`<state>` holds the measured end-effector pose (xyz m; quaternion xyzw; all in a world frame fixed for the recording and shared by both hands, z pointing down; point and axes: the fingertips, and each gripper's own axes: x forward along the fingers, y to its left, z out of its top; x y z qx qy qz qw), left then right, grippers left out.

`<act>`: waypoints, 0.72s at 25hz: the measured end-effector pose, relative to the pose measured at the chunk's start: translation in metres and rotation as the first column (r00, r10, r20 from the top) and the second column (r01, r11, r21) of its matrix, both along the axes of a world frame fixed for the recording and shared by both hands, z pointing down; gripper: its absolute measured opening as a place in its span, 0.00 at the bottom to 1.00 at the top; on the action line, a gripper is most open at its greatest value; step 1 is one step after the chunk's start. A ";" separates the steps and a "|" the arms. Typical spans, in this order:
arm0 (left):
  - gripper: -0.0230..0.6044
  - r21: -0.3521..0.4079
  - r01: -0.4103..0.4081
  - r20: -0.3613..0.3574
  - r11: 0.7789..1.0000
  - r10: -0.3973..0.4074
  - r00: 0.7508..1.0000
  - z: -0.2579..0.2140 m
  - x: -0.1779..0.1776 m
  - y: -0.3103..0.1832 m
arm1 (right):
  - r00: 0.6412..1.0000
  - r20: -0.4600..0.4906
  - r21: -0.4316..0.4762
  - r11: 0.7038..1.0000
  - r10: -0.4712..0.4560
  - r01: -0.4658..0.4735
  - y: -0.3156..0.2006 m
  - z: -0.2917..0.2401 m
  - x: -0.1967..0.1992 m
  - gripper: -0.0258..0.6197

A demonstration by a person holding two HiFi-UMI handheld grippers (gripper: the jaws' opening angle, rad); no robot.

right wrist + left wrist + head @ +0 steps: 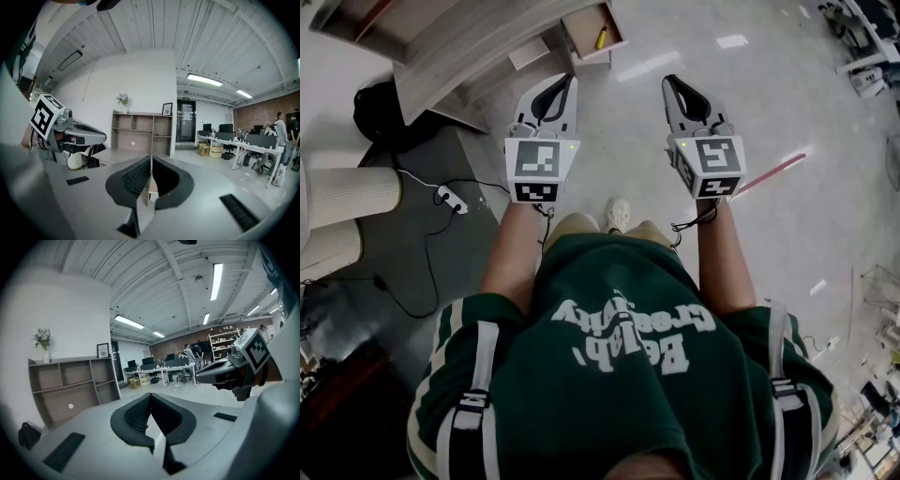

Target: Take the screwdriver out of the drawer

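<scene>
Head view: approach step. The open drawer (579,30), pale wood and boxy, sits well ahead of the person, with the screwdriver (601,37) lying inside – slim, yellow handle. The left gripper (569,82) and right gripper (669,84) are both held forward, well apart from it. Left gripper view: black ribbed pads (137,414) meet at the tips, nothing between them; matte grey shell. Right gripper view: jaws likewise closed and empty. The next move likely calls for closing in, spreading one pair of jaws and lining up along the handle.
</scene>
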<state>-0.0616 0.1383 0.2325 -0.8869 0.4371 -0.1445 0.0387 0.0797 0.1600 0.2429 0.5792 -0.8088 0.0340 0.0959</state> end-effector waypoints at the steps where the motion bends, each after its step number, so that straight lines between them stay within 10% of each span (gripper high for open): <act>1: 0.07 0.002 -0.004 -0.001 1.000 0.004 1.000 -0.002 0.005 -0.001 | 1.000 0.001 0.000 1.000 0.002 -0.002 -0.002 -0.001 0.004 0.10; 18: 0.07 -0.021 -0.034 -0.004 0.999 0.034 0.999 0.016 0.024 -0.105 | 0.999 0.003 -0.007 0.999 0.036 -0.036 -0.095 0.011 0.014 0.10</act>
